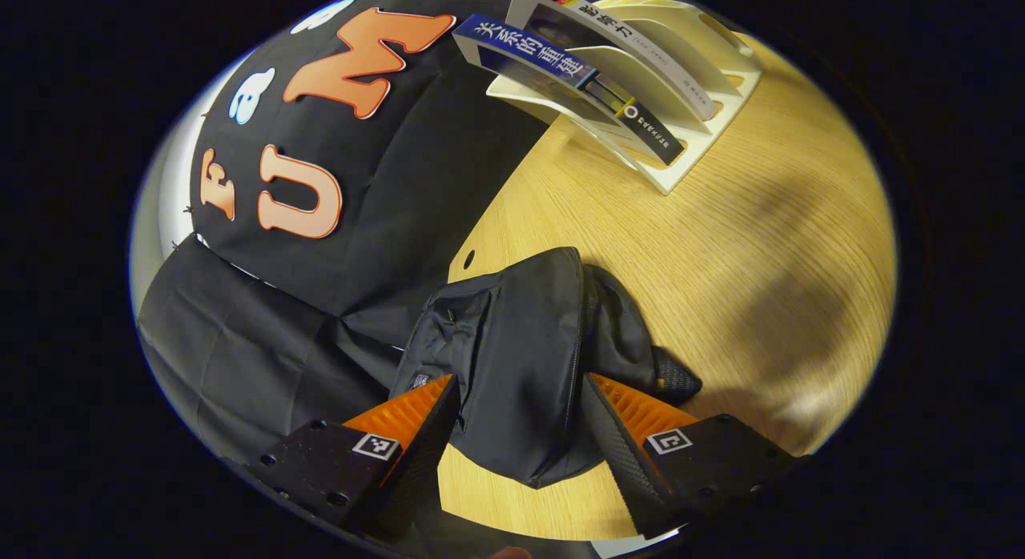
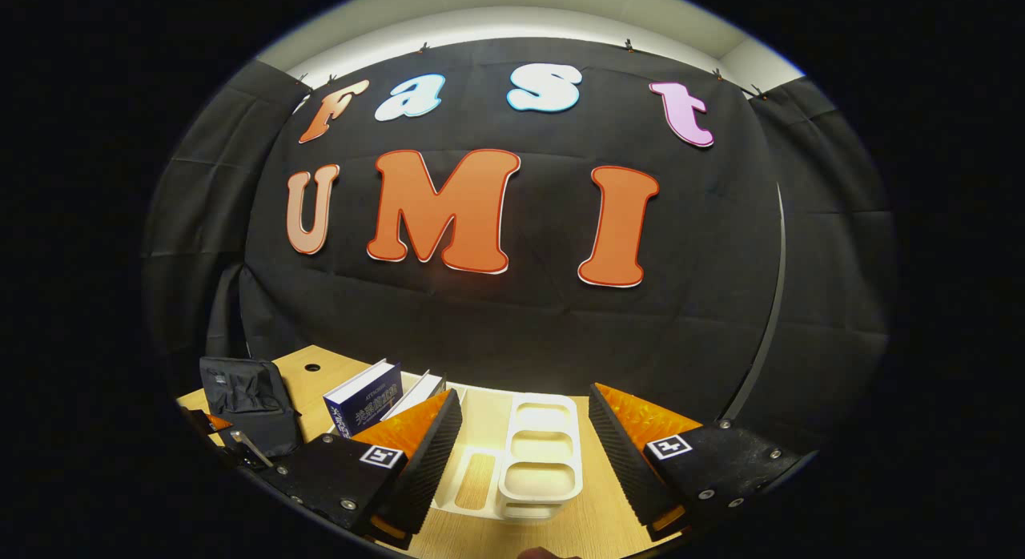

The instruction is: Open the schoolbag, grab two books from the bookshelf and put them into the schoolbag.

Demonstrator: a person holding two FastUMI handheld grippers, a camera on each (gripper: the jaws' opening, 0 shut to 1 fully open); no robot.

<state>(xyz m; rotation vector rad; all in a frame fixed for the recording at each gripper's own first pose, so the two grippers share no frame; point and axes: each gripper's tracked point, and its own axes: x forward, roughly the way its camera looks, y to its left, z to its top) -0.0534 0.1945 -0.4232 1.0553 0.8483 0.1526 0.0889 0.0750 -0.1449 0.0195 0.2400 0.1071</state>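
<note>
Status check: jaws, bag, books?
Left gripper open, straddling the black fabric schoolbag, zipper closed. Right gripper open, facing the white slotted bookshelf. Two books shelved.

Left gripper view: looks down steeply along own fingers, close over the bag (image 1: pixel 532 359) at the table (image 1: pixel 745 247) edge; rack (image 1: pixel 681 102) farther off, upper right.
Right gripper view: looks nearly level toward the booth wall, low over the table (image 2: pixel 560 535); rack (image 2: pixel 540 455) close between own fingers.
Shared: bag (image 2: pixel 248 415), seen far left from the right gripper view; rack with books (image 2: pixel 364 399); table.
</note>
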